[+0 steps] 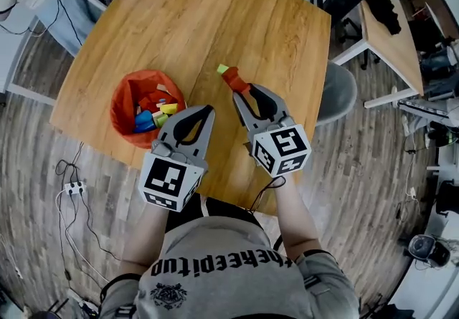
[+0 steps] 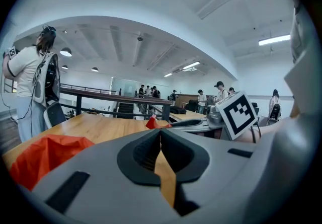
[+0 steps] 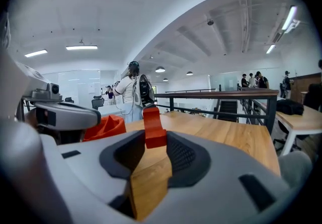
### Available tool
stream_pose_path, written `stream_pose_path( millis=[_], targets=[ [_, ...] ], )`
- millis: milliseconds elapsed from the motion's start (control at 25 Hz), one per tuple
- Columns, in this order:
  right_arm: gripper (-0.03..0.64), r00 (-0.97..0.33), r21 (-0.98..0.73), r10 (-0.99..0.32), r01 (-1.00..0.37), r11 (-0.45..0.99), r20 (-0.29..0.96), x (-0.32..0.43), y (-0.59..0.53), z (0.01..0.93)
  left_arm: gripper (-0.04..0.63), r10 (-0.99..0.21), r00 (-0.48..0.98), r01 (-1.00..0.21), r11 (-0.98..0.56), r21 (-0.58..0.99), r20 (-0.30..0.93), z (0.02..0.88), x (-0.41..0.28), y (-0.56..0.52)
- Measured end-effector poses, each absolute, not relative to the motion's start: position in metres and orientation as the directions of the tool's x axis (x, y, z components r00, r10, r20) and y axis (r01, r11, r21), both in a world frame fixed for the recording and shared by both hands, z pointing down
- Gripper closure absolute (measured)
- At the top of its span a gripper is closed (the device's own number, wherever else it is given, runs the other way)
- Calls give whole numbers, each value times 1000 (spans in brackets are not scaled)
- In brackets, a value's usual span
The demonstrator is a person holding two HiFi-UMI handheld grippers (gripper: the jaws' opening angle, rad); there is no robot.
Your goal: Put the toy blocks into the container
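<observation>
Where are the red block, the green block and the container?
red block [image 3: 156, 137]: right gripper view, its lower end
green block [image 1: 222, 68]: head view, top face
container [image 1: 120, 113]: head view, left wall

Right gripper [image 1: 246, 93] grips red block [image 1: 234, 79] over table [image 1: 215, 16].

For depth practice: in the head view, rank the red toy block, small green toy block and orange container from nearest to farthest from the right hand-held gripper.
1. Red toy block: clamped in the right hand-held gripper.
2. Small green toy block: on the wooden table, just beyond.
3. Orange container: off to the left.
</observation>
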State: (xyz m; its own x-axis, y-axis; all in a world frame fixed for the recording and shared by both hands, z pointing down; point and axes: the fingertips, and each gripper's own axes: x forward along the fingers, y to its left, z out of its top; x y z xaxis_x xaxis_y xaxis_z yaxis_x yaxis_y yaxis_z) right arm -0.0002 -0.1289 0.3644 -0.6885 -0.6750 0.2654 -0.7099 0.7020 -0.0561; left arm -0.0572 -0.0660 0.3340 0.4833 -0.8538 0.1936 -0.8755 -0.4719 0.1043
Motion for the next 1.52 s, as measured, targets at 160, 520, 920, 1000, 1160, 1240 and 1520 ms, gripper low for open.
stream_pose_path(
  millis=[160,520,920,1000,1160,1240,1520],
  targets=[
    [477,-733,-46,-632,-662,748,251,-30,-122,358,580,-885,429,-903,-417,99,183,331,-81,-55],
    [477,-818,-34,-524,-546,837,236,-96,-98,349,580,-943,288,-957,-276,90,169,324,-137,-24],
    [476,-868,-26,-439,-457,889,232,-143,-81,350,580,-971,175,-983,-162,90,165,324,-179,-3],
    [476,-873,-32,-430,-448,893,228,-147,-80,350,580,-972,166,-984,-152,90,167,325,-183,-2],
    [469,-880,-52,-422,-442,896,217,-152,-78,351,580,-973,158,-985,-145,90,165,325,-186,-1],
    [457,-884,-63,-420,-440,896,205,-153,-77,348,580,-973,162,-985,-149,89,165,324,-186,-1],
    [490,-879,-76,-437,-457,886,193,-144,-80,344,580,-968,188,-981,-175,86,165,324,-179,-5]
  ],
)
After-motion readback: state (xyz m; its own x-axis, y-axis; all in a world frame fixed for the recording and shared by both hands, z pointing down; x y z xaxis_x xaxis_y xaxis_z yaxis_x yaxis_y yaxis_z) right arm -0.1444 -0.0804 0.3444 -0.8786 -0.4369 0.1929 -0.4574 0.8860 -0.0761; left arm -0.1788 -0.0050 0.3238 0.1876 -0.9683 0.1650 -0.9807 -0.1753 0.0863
